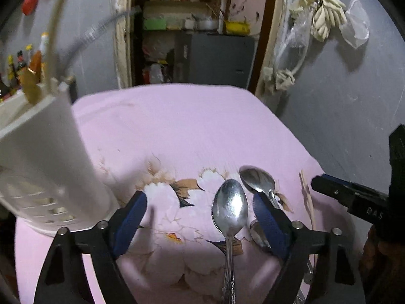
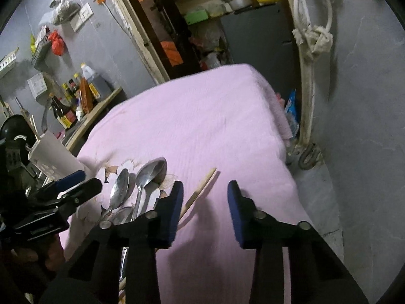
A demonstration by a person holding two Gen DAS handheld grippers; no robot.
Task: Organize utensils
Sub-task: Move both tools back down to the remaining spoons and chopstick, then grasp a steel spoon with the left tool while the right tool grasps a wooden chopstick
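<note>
Pink floral cloth (image 1: 177, 131) covers the desk in a cluttered grey-walled room with an open storage doorway behind.

From the left wrist view, the left gripper (image 1: 200, 211) hovers low over the cloth with its blue-padded fingers spread wide and holding nothing. A steel spoon (image 1: 229, 209) lies between them, bowl up, its ornate handle running back toward the camera, so the gripper seems lined up to close on it. A second spoon (image 1: 257, 179) lies just beyond the right finger, and part of a third shows beneath that finger. A wooden chopstick (image 1: 307, 197) lies further right.

At left stands a white perforated utensil holder (image 1: 43, 167), probably where the cutlery belongs.

The right gripper (image 2: 205, 190) is also spread and empty, poised over bare cloth just right of the chopstick (image 2: 200, 190).
</note>
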